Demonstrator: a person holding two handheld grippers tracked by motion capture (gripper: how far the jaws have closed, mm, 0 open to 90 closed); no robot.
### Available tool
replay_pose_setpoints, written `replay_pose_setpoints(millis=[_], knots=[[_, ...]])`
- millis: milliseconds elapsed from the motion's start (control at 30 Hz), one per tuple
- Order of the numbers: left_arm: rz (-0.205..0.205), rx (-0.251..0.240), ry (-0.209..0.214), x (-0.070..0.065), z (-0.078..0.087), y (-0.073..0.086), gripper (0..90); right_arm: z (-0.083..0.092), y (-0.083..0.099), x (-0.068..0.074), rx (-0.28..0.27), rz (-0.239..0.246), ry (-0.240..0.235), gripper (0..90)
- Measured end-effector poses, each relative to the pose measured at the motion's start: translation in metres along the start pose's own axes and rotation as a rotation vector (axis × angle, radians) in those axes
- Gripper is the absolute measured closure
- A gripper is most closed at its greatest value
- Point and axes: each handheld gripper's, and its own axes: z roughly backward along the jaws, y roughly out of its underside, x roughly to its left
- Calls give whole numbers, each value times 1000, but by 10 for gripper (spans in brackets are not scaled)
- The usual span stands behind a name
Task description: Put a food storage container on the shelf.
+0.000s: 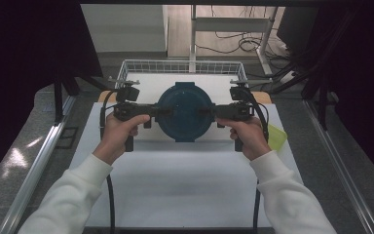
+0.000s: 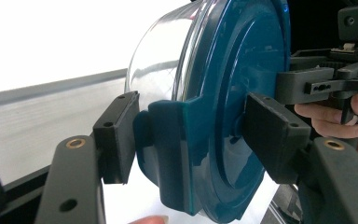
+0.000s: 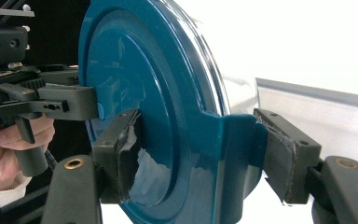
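Between both tongs, blue-lidded container

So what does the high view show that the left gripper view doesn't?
High view alone: the wire basket behind the white mat, a yellow piece by the right hand, and both white sleeves. Left gripper view alone: the clear bowl under the teal lid, and the left claw clamping the lid's side tab. Both show the lid and the right claw.
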Motion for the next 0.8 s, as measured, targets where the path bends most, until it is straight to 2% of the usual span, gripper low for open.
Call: replay_pose_setpoints(millis=[567,800], knots=[[-28,-3,-2,-3,2,-27,377,5,-26,2,-17,22,2,340],[-35,1,-9,-3,-1,-42,377,6,-37,-2,-21,9,-5,341]])
